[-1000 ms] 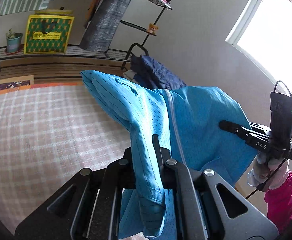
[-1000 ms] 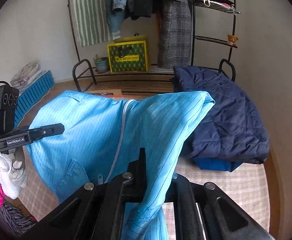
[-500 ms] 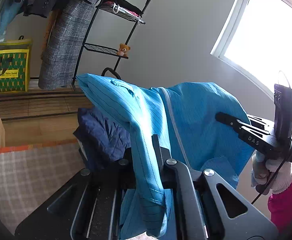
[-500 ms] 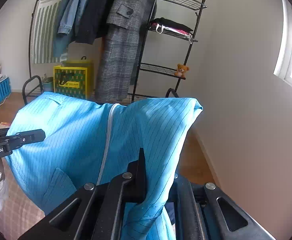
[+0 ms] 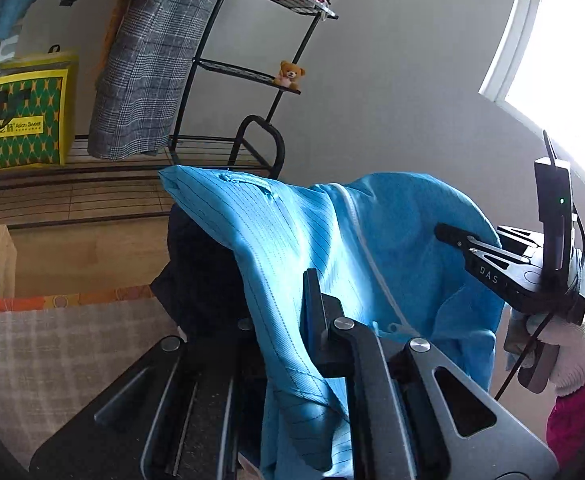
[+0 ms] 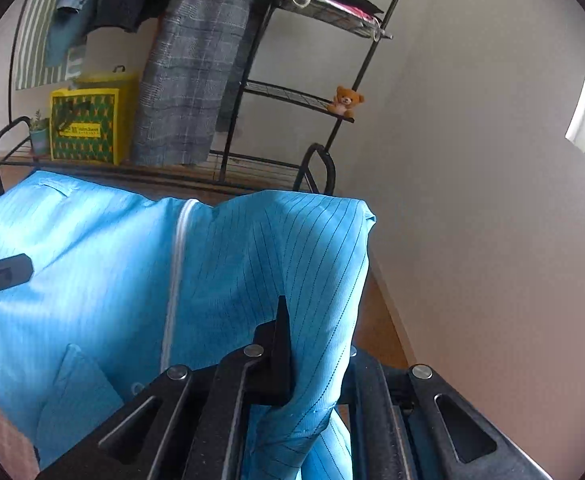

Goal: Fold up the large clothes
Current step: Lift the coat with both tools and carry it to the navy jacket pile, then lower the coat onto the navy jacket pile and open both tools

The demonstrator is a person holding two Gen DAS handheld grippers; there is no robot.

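both the left gripper (image 5: 288, 320) and right gripper (image 6: 312, 344) were clamped on the blue jacket (image 5: 332, 240), carrying it in the air — the next move, i judged, called for spreading it flat on the checked surface (image 5: 72, 352) at eight o'clock.

Materials and finishes

Blue garment (image 5: 292, 240): thin, smooth cloth with dark pinstripes. Left gripper (image 5: 288, 344): matt black plastic, bright metal screws. Glove (image 5: 572, 356): white knit. Rack (image 6: 316, 96): black metal wire.
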